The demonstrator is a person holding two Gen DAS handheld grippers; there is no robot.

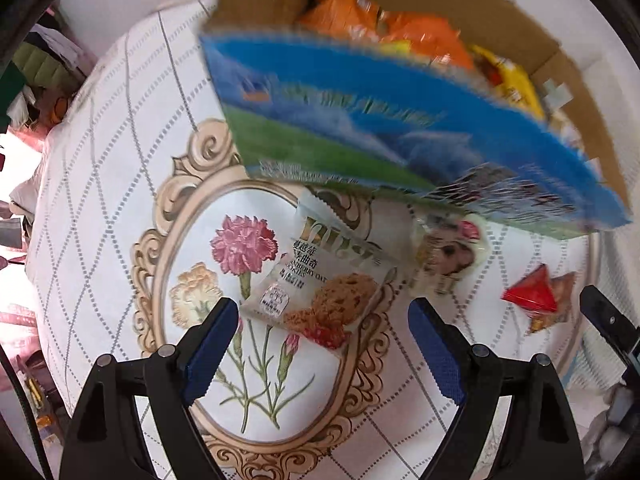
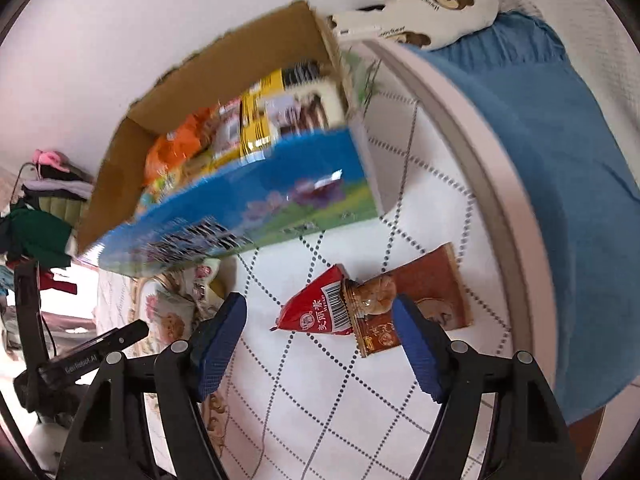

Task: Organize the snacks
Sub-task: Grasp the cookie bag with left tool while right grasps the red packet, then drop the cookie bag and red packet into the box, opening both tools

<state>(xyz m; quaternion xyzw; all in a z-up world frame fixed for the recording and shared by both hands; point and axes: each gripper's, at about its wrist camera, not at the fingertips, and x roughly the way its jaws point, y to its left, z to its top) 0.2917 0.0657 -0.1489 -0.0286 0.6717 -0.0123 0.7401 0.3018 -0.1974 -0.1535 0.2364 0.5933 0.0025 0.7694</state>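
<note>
A cranberry oat cookie packet (image 1: 320, 280) lies on the table just ahead of my left gripper (image 1: 322, 312), whose jaws stand open on either side of it without touching. A second small packet (image 1: 448, 256) lies to its right. In the right wrist view a red triangular packet (image 2: 316, 308) and a clear-and-brown pastry packet (image 2: 374, 292) lie between the wide fingers of my right gripper (image 2: 320, 304); the pads do not press on them. Behind stands a cardboard box (image 2: 260, 188) with a blue and green side, holding orange and yellow snack bags.
The table has a white diamond-pattern cloth (image 2: 320, 400) with a flower medallion (image 1: 248, 280). A flat brown packet (image 2: 436, 280) lies near the table's curved rim (image 2: 492, 184). Blue bedding (image 2: 560, 160) and a bear-print pillow (image 2: 440, 4) lie beyond. Clothes pile up at the left (image 2: 40, 220).
</note>
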